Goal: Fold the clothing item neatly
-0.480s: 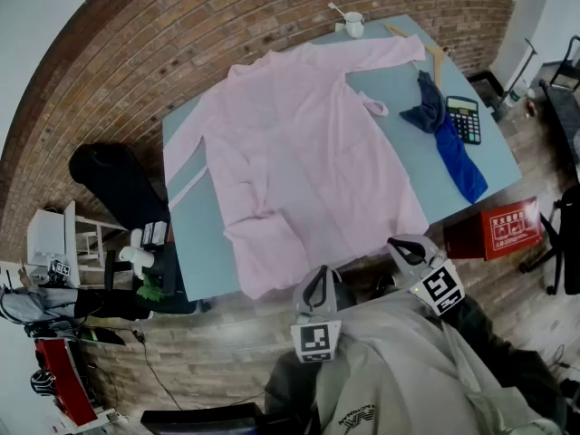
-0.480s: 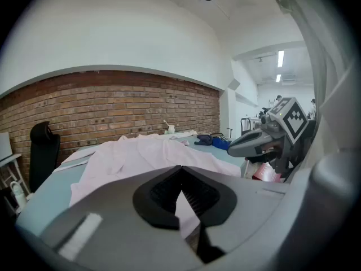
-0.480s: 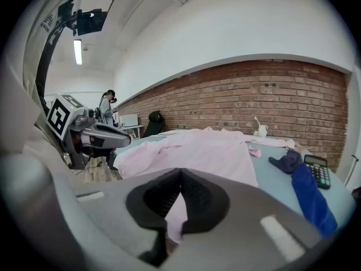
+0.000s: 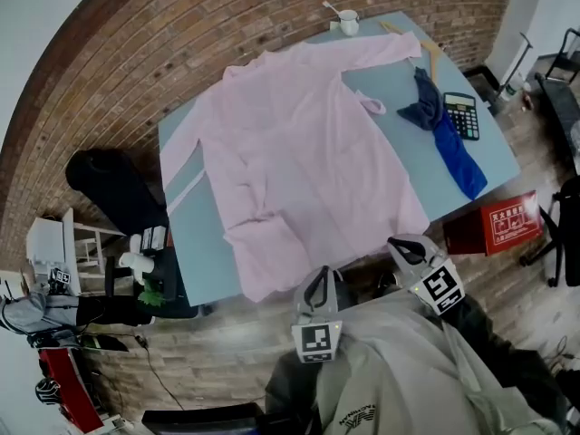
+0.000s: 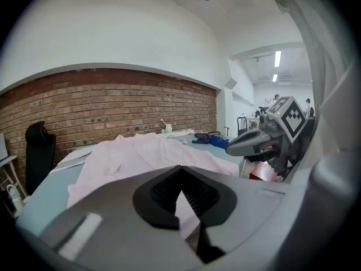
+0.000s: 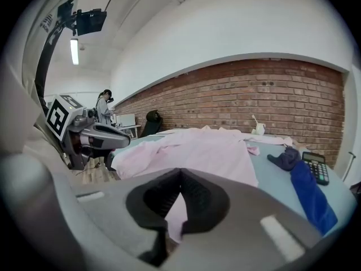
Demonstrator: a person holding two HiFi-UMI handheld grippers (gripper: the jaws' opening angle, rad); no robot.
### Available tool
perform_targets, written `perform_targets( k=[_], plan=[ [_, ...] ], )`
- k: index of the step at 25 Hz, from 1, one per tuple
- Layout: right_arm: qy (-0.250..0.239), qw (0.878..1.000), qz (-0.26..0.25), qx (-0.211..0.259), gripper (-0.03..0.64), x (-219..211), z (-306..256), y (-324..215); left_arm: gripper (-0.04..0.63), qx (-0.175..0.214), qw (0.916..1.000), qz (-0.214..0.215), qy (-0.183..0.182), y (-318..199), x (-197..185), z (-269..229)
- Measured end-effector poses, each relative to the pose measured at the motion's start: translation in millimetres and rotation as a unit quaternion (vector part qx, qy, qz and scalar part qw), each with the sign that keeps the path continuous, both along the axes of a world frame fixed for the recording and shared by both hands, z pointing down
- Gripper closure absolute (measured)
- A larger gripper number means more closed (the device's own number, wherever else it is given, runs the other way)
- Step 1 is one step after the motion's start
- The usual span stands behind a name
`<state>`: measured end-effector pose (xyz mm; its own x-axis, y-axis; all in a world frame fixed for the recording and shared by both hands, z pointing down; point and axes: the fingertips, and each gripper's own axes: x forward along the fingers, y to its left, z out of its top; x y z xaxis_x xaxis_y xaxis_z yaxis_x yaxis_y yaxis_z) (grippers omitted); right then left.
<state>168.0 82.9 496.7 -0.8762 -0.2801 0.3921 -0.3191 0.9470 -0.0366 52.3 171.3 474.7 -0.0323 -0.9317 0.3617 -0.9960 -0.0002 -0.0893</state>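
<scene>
At the left of the head view a strip of the table (image 4: 196, 247) is bare. The pink garment (image 4: 299, 152) lies spread open over the middle, and its hem seems to reach the near edge. Below it, at lower centre, the left gripper (image 4: 316, 284) has its jaws pressed together with nothing in them; the right gripper (image 4: 405, 247) beside it is the same. I think closed jaws would only push the cloth and wrinkle it. At the right, the blue cloth (image 4: 458, 157) and calculator (image 4: 465, 116) lie near the garment; a swung sleeve could drag them.
</scene>
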Motion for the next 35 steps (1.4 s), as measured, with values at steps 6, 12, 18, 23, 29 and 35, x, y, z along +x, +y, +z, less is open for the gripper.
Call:
perform_targets(
  k=[6,12,18,23,29,35],
  plan=[
    [0.0,1.0,0.026,-0.011,0.617,-6,5,-1,0.589,-0.005,1.0,0.003,0.003,3,-15,4],
    [0.017,0.996,0.081,0.012,0.617,-13,-2,-18,0.589,0.006,0.9999,-0.009,-0.001,-2,-59,-5],
    [0.029,0.985,0.123,0.119,0.617,-24,-52,-66,0.589,0.029,0.9986,-0.017,0.04,-26,-103,-27],
    [0.017,0.976,0.184,0.116,0.617,-37,-67,-90,0.588,0.035,0.9989,0.022,0.024,-48,-117,-29],
    [0.039,0.97,0.212,0.114,0.617,-45,-61,-119,0.589,0.027,0.9973,0.061,0.031,-90,-116,-27],
    [0.024,0.964,0.227,0.135,0.617,-22,-68,-208,0.589,0.026,0.9985,0.039,0.029,-158,-111,-27]
  ],
)
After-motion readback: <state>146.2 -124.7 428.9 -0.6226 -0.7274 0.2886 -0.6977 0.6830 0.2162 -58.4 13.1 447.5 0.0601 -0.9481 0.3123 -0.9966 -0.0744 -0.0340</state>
